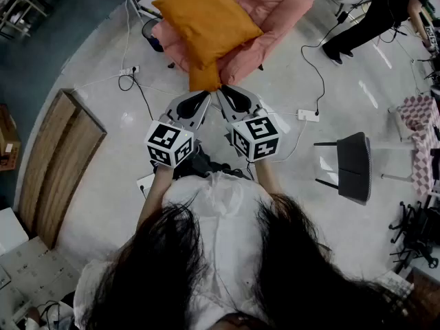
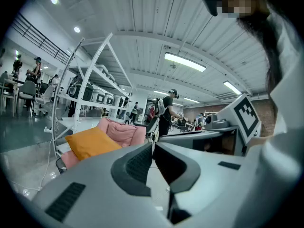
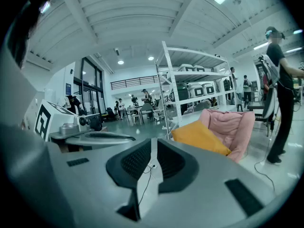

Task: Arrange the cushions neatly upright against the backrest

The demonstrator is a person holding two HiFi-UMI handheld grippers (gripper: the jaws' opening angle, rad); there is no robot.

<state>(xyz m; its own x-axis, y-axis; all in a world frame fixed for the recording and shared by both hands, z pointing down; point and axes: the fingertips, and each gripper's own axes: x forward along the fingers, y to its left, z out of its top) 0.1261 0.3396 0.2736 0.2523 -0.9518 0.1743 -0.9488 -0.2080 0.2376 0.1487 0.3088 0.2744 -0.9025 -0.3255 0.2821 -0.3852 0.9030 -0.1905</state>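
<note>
- Head view: the cushion (image 1: 206, 19) lies slanted on the chair (image 1: 278, 9), not upright. Its low corner points between the left tool (image 1: 204, 96) and right tool (image 1: 224, 93), both equally near.
- Left gripper view: tool (image 2: 153, 146) closed, empty; cushion (image 2: 90, 144) ahead, leftward.
- Right gripper view: tool (image 3: 154, 148) closed to a sliver, empty; cushion (image 3: 199, 137) ahead, rightward.

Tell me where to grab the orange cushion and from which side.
Probably pinch the orange cushion at its near corner, which droops past the front of the pink chair toward you. Come from the front: that corner hangs free, while the rest lies on the seat.
</note>
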